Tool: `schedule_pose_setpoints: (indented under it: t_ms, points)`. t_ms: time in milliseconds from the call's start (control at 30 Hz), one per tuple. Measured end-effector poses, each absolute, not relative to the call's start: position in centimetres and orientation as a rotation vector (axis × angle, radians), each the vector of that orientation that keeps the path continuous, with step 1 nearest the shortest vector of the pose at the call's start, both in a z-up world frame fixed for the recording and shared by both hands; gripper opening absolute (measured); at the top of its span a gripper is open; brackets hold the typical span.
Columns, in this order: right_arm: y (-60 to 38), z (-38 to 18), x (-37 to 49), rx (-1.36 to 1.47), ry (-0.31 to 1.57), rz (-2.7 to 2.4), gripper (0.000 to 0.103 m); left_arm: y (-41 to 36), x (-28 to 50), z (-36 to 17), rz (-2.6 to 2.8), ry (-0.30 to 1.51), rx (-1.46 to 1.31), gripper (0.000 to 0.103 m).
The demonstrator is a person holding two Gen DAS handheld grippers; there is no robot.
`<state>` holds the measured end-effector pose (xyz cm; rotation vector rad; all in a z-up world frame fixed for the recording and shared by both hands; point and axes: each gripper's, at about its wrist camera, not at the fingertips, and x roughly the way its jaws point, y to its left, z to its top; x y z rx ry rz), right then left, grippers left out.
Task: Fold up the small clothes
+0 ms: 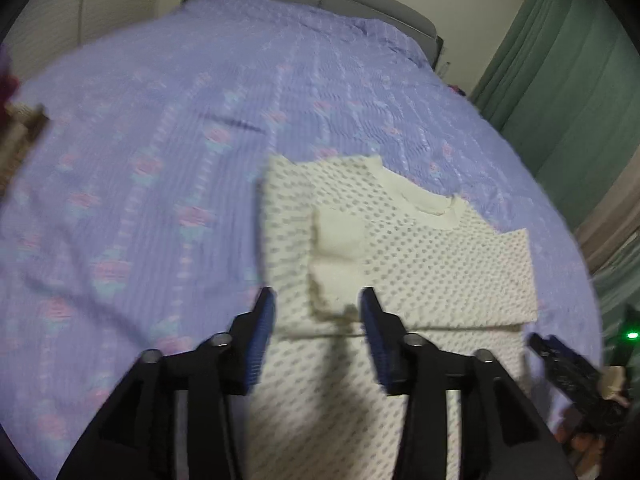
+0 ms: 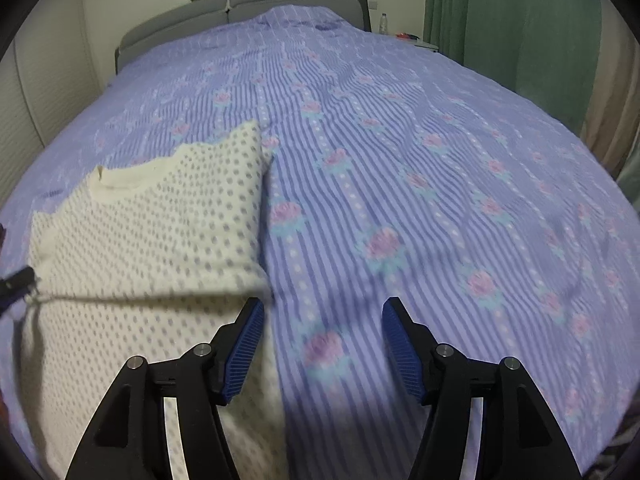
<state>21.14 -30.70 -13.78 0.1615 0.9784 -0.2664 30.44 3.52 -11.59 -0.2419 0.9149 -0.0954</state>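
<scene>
A cream open-knit sweater [image 1: 440,264] [image 2: 140,240] lies flat on the bed, collar [image 1: 416,196] toward the headboard, with both sleeves folded in over its body. In the left wrist view my left gripper [image 1: 318,304] hovers over the sweater's left part. Its jaws stand apart, and the folded sleeve's cuff [image 1: 336,264] lies just beyond and between the tips, not pinched. My right gripper [image 2: 323,312] is open over the bedspread, its left finger [image 2: 246,344] at the sweater's right edge, with nothing between the pads. The right gripper [image 1: 560,364] also shows at the right of the left wrist view.
A purple striped bedspread [image 1: 160,160] [image 2: 440,160] with pink flowers covers the whole bed. A grey headboard [image 2: 240,4] stands at the far end. Green curtains [image 1: 560,80] [image 2: 500,20] hang on the right, and a small bottle [image 2: 383,23] stands beside the headboard.
</scene>
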Motion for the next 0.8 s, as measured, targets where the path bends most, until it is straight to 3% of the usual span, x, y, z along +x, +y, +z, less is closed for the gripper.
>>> schedule_pose_setpoints:
  t_ms: [367, 800]
  points:
    - [-30.8, -6.9, 11.4, 0.210, 0.870, -0.251, 0.062, 7.0, 18.7, -6.3, -0.063, 0.781, -0.184, 0.063]
    - [-27.9, -6.8, 2.5, 0.206, 0.872, -0.145, 0.062, 6.6, 9.4, -8.8, -0.172, 0.801, -0.107, 0.063]
